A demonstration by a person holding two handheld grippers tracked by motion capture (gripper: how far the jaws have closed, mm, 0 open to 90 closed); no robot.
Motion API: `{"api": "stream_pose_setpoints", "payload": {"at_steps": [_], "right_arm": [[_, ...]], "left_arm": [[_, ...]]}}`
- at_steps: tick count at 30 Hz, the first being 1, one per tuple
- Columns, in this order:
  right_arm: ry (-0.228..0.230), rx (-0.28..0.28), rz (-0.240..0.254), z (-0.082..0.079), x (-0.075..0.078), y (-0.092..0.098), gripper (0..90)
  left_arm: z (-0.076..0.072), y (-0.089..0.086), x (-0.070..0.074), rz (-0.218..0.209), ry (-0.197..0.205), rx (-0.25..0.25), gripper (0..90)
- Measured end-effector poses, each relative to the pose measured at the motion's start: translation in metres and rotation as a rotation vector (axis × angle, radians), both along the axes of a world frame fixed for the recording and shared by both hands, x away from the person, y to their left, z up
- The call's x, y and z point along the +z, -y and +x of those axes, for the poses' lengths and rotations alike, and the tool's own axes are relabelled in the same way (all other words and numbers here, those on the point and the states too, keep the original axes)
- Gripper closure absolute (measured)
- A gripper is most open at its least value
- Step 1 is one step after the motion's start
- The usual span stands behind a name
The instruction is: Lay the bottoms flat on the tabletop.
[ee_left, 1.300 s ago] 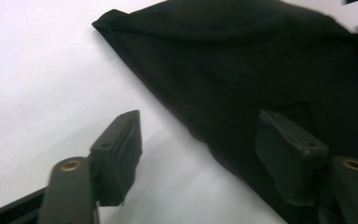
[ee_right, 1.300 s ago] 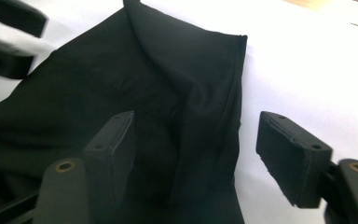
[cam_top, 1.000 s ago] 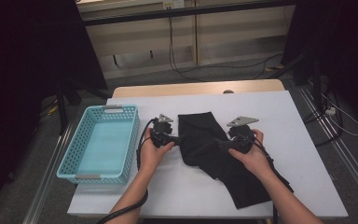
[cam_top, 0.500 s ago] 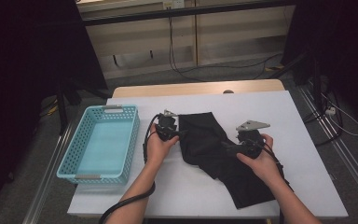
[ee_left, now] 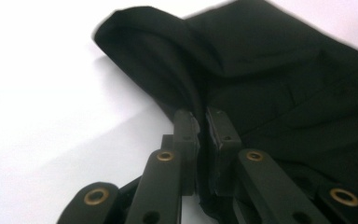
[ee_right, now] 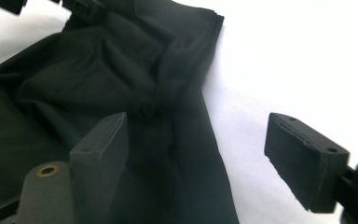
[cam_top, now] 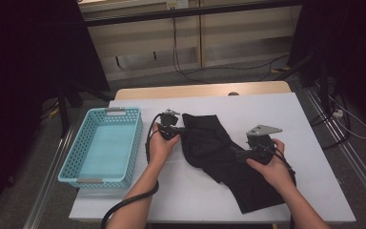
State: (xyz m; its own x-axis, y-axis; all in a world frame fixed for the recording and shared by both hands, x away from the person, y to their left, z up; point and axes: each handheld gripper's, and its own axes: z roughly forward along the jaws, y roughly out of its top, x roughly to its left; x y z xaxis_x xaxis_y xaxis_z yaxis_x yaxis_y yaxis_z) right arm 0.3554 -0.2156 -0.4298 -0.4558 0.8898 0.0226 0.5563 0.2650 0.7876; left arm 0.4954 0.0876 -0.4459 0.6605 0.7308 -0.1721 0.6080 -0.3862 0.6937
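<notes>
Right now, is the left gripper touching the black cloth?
Touching. In the left gripper view, the left gripper has just been closing, and its fingers now pinch a fold at the edge of the black cloth.

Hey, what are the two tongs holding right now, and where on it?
Left tongs pinch the black cloth at a fold near its edge; right tongs are open, holding nothing.

White-topped table (cam_top: 286, 114) on grey floor (cam_top: 248, 76) — pale wooden panelling (cam_top: 238, 33) behind, black cables (cam_top: 195, 71) trailing below it; dark curtains (cam_top: 24, 62) both sides, room dim.
</notes>
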Motion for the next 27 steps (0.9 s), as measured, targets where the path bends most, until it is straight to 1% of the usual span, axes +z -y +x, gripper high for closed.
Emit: {"api": "stream_pose_setpoints", "payload": {"at_steps": [4,6,11,12,14,15,17,18,20,22,23,24,25,26,27], "right_arm": [[-0.007,-0.001,0.005,0.000,0.002,0.005,20.5],[-0.016,-0.007,0.008,-0.001,0.002,0.008,20.5],[-0.044,-0.030,-0.012,-0.002,-0.004,0.018,23.6],[-0.052,-0.035,-0.019,-0.001,-0.006,0.021,24.9],[-0.079,-0.042,-0.022,0.001,-0.013,0.024,28.1],[-0.094,-0.046,-0.022,0.002,-0.016,0.026,29.0],[-0.124,-0.034,-0.015,0.004,-0.022,0.026,33.5],[-0.139,-0.031,-0.017,0.004,-0.025,0.026,34.0],[-0.149,-0.026,-0.022,0.005,-0.029,0.025,36.9],[-0.140,-0.022,-0.036,0.005,-0.028,0.025,43.4],[-0.138,-0.010,-0.032,0.004,-0.028,0.024,49.8],[-0.135,0.007,-0.047,0.003,-0.028,0.023,51.8],[-0.138,0.020,-0.063,0.003,-0.027,0.020,59.0],[-0.147,0.039,-0.052,0.002,-0.026,0.019,65.8],[-0.156,0.055,-0.043,0.001,-0.026,0.017,65.8]], "left_arm": [[0.006,-0.015,0.005,-0.015,0.015,0.041,84.1],[0.007,-0.021,0.007,-0.013,0.032,0.059,84.1],[0.009,-0.035,0.009,-0.030,0.050,0.121,84.1],[0.009,-0.037,0.009,-0.026,0.048,0.120,84.2],[0.008,-0.038,0.007,-0.037,0.041,0.131,84.0],[0.008,-0.038,0.007,-0.031,0.042,0.126,84.0],[0.006,-0.038,0.006,-0.026,0.044,0.117,83.9],[0.005,-0.037,0.006,-0.028,0.044,0.116,83.8],[0.004,-0.037,0.006,-0.036,0.044,0.113,83.5],[0.003,-0.037,0.006,-0.035,0.048,0.109,83.2],[0.003,-0.036,0.006,-0.036,0.050,0.108,83.1],[0.002,-0.037,0.007,-0.032,0.050,0.100,83.1],[0.002,-0.036,0.008,-0.034,0.050,0.101,83.0],[0.001,-0.036,0.008,-0.037,0.048,0.100,82.9],[0.000,-0.036,0.009,-0.038,0.052,0.099,82.9]]}}
